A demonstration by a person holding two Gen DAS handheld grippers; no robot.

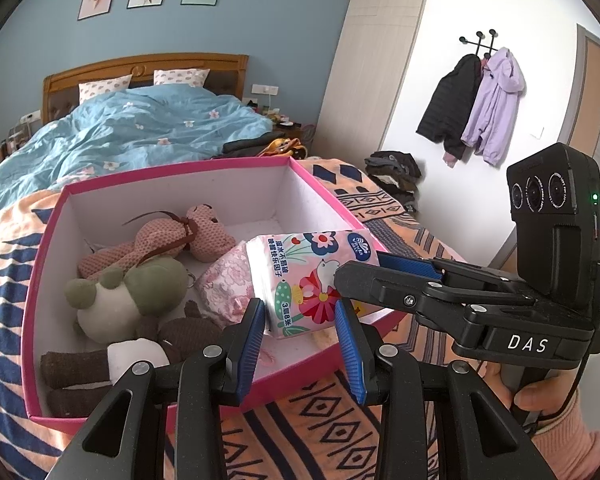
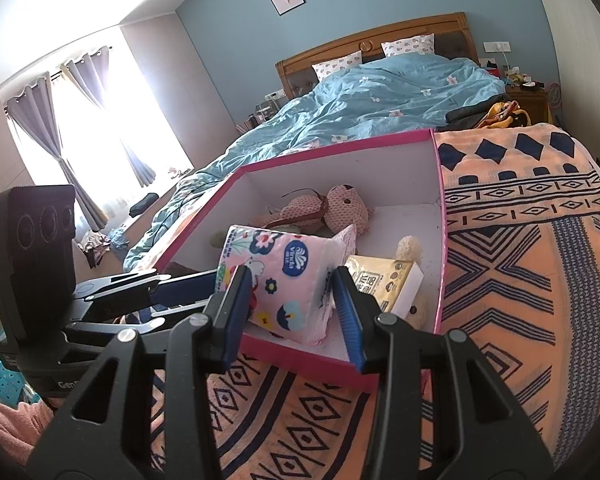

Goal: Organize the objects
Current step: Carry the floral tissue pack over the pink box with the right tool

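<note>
A pink flowered tissue pack [image 1: 312,276] [image 2: 288,276] hangs tilted over the near right corner of the pink box [image 1: 172,169] [image 2: 340,142]. My left gripper [image 1: 298,308] is shut on its lower end. My right gripper [image 2: 292,276] is shut on the same pack from the other side, and its fingers [image 1: 408,265] reach the pack's right edge in the left wrist view. In the box lie a pink bear [image 1: 172,240] [image 2: 340,208], a green and white plush [image 1: 132,296], a brown plush [image 1: 176,334], a pink floral packet [image 1: 224,284] and a gold tissue pack [image 2: 384,284].
The box stands on an orange patterned blanket [image 2: 520,280] at the foot of a bed with a blue duvet [image 1: 140,128]. Coats [image 1: 476,108] hang on the right wall above a pile of clothes [image 1: 396,172]. A curtained window [image 2: 80,128] is on the left.
</note>
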